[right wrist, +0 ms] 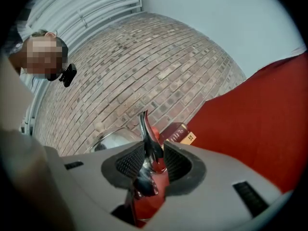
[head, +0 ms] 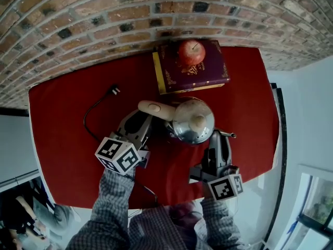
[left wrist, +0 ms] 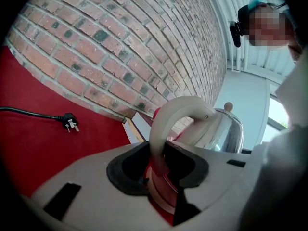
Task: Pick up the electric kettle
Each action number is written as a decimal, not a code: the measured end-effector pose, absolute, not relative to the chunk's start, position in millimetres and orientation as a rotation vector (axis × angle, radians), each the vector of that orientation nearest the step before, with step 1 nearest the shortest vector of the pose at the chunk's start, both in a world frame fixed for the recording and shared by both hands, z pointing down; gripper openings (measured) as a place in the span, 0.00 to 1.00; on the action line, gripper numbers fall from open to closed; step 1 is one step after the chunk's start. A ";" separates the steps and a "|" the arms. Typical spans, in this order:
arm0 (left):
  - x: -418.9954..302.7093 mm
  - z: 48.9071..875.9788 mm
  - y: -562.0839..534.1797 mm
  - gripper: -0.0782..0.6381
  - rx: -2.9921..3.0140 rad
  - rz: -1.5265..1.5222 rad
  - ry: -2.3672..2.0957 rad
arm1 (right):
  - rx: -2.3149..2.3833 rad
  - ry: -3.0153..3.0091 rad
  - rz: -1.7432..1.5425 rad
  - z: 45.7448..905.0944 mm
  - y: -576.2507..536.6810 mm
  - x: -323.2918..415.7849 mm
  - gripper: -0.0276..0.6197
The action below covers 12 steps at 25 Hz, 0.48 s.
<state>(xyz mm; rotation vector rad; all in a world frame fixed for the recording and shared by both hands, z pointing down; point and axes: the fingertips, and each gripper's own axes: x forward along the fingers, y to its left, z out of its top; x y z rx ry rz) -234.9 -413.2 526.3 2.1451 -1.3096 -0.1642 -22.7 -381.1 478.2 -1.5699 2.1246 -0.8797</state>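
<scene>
Now my left gripper (head: 150,125) clamps the one electric kettle (head: 193,121) by its handle (left wrist: 179,110); my right gripper (head: 219,140) pinches its spout (right wrist: 150,146).

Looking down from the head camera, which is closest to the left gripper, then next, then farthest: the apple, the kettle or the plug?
1. Kettle: its handle sits between the jaws of the left gripper.
2. Plug: on the red cloth, up and left of the gripper.
3. Apple: on the book at the back, by the brick wall.

Red table (head: 57,139) with maroon book (head: 208,72) and black power plug (head: 114,90)
</scene>
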 end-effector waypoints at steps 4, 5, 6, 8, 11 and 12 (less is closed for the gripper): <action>-236.5 524.6 -408.8 0.26 2.137 -0.155 -1.317 | -1.541 2.147 -0.868 473.9 -386.2 -24.1 0.23; -236.8 523.9 -407.5 0.26 2.133 -0.158 -1.324 | -1.535 2.150 -0.868 472.8 -386.5 -24.3 0.23; -237.3 522.5 -406.2 0.26 2.128 -0.165 -1.333 | -1.528 2.150 -0.869 471.3 -386.7 -24.6 0.23; -239.4 517.2 -403.9 0.26 2.113 -0.190 -1.359 | -1.510 2.150 -0.867 467.6 -386.8 -25.2 0.23; -242.7 507.1 -398.8 0.26 2.100 -0.209 -1.392 | -1.480 2.179 -0.851 458.7 -386.6 -27.5 0.23; -243.1 503.9 -396.7 0.26 2.099 -0.209 -1.396 | -1.470 2.190 -0.846 455.3 -386.2 -28.0 0.23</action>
